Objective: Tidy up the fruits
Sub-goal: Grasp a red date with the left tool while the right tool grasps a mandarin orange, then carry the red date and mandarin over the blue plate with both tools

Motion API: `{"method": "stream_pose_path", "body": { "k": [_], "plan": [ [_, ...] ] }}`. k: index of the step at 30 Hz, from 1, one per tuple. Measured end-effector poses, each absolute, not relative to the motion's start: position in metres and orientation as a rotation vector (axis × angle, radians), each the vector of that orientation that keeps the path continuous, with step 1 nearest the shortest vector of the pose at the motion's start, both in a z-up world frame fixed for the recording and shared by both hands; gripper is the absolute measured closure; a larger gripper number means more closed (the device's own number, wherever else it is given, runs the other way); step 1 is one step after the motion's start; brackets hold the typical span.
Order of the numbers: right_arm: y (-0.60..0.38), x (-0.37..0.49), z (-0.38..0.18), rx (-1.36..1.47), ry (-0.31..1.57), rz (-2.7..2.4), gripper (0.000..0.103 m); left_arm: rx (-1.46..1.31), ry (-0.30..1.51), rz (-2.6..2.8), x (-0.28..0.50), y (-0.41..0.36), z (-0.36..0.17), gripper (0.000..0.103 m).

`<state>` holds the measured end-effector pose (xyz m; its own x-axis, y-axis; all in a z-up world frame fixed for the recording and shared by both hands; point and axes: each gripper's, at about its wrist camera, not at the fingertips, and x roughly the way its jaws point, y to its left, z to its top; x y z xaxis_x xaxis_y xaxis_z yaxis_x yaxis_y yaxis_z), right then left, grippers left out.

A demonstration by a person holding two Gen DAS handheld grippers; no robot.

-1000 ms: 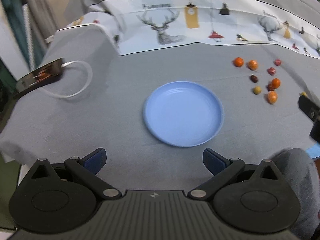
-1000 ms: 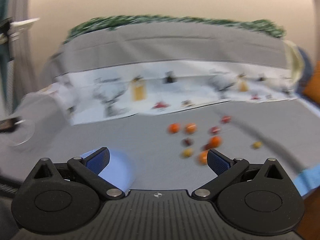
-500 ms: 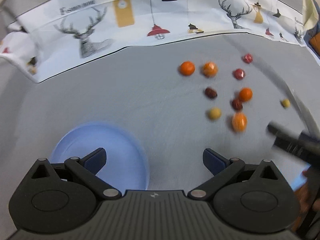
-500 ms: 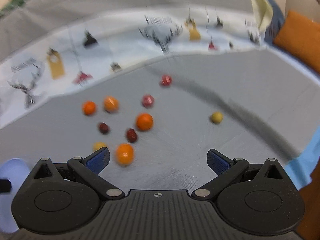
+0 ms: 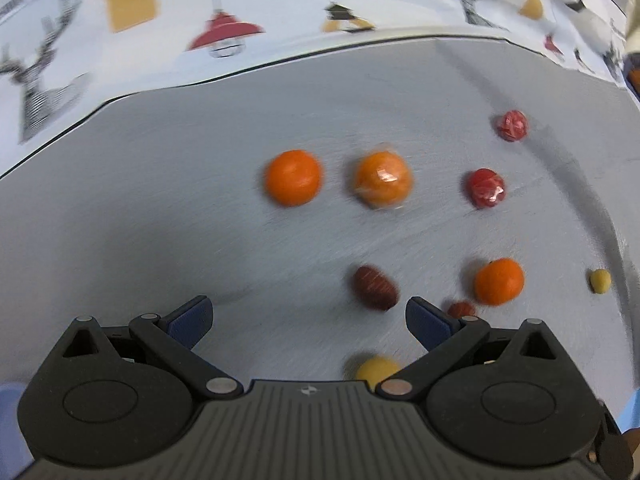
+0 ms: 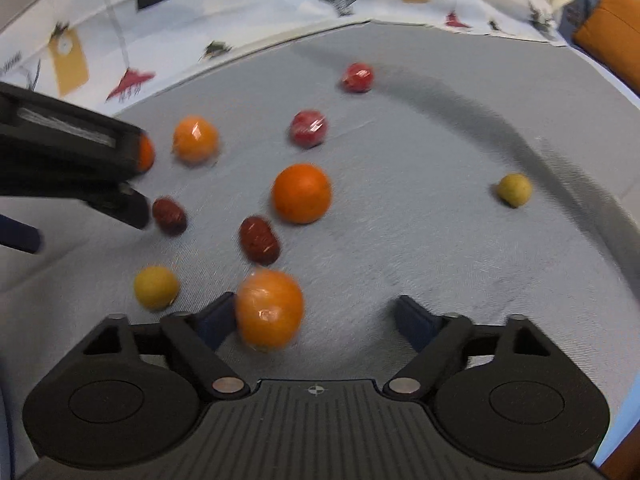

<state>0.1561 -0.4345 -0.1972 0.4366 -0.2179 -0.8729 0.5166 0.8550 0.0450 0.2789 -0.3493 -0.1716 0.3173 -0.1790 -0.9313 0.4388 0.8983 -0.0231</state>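
Note:
Several small fruits lie loose on the grey cloth [image 5: 160, 200]. My left gripper [image 5: 308, 316] is open and empty above them, with a brown date [image 5: 375, 287] just ahead of its right finger and a yellow fruit [image 5: 376, 370] half hidden under its body. Farther off lie an orange [image 5: 293, 177] and a wrapped orange [image 5: 383, 179]. My right gripper [image 6: 316, 316] is open with its jaws closing. A wrapped orange [image 6: 269, 309] sits between them against the left finger, while the right finger stands well apart. The left gripper's black finger [image 6: 120, 148] reaches in from the left and covers part of an orange [image 6: 146, 153].
A white cloth printed with deer and lamps [image 5: 224, 32] runs along the back. A sliver of the blue plate [image 5: 8, 412] shows at lower left. Two red wrapped fruits [image 6: 308, 128] and a lone yellow one [image 6: 515, 189] lie farther out. An orange cushion [image 6: 612, 20] is at far right.
Both grippers came down and closer to the fruits. The left swung right, from over the blue plate to the fruit group. The right gripper's jaws narrowed around the wrapped orange.

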Motion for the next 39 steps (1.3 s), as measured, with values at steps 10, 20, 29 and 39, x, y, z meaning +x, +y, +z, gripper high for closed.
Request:
{"method": "stream_pose_path", "body": {
  "k": [10,20,29,39],
  "plan": [
    [-0.437,0.159,-0.192,0.241,1.069,-0.395,0.066,0.416,1.11,-0.489,0.264,-0.378,-0.182,0.079],
    [-0.455,0.127,-0.139,0.437,0.951,-0.411,0.067,0.369,1.056,-0.483,0.233,-0.334,-0.122,0.08],
    [-0.418,0.071,-0.053,0.486,0.821,-0.27,0.067,0.233,1.008,-0.401,0.16,-0.216,-0.032,0.08],
    [-0.352,0.015,0.01,0.409,0.759,-0.173,0.067,0.13,0.988,-0.34,0.072,-0.099,0.017,0.08]
  ]
}}
